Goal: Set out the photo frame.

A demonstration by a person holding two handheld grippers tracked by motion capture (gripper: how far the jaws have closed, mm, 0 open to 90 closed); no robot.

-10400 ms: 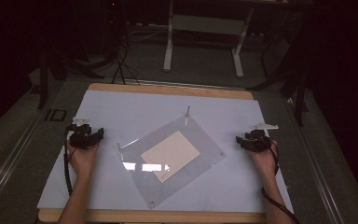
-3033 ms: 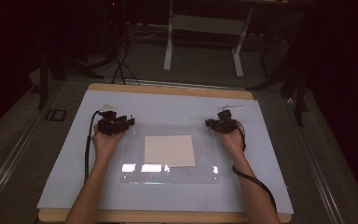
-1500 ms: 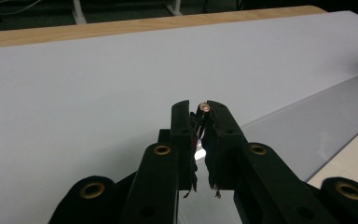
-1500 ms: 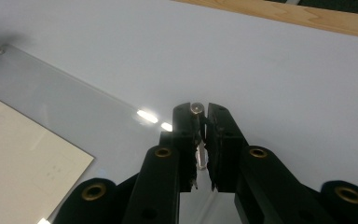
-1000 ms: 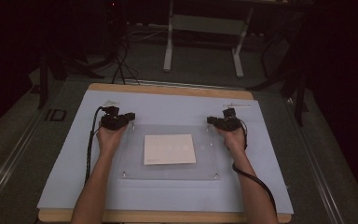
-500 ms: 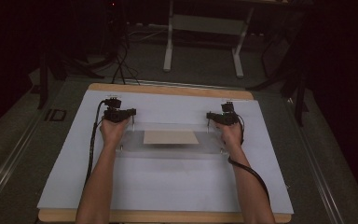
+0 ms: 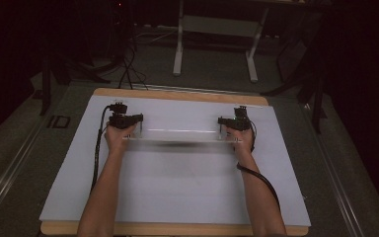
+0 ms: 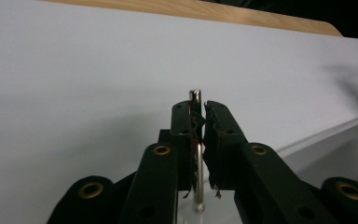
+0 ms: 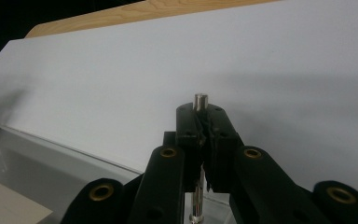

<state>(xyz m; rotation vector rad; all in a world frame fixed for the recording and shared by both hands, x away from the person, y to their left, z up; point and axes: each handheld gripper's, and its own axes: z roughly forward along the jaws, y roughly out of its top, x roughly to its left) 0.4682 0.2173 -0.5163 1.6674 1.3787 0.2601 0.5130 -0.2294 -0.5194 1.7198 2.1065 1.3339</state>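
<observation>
A clear plastic plate (image 7: 177, 134) hangs between my two grippers over the far half of the white sheet (image 7: 177, 187), tipped so steeply that it looks almost edge-on from above. A metal pin stands at each of its far corners. My left gripper (image 8: 201, 109) is shut on the left pin (image 8: 195, 95); its jaws have just eased open a little, with the pin still between the pads. The right gripper (image 9: 206, 114) is clamped on the right pin (image 9: 200, 100). A beige card (image 9: 4, 200) lies on the plate. From above, the left gripper (image 7: 126, 121) and right gripper (image 7: 234, 122) sit level with each other.
The white sheet covers a wooden table whose far edge (image 7: 177, 95) runs just beyond the grippers. Behind the table stands a white-legged frame (image 7: 212, 49), and cables (image 7: 123, 69) trail on the dark floor. The person's forearms cross the near half of the sheet.
The plate lay flat a second ago; its near edge has swung up until it looks edge-on. Both hands stayed at the far corners, each still gripping its pin.
</observation>
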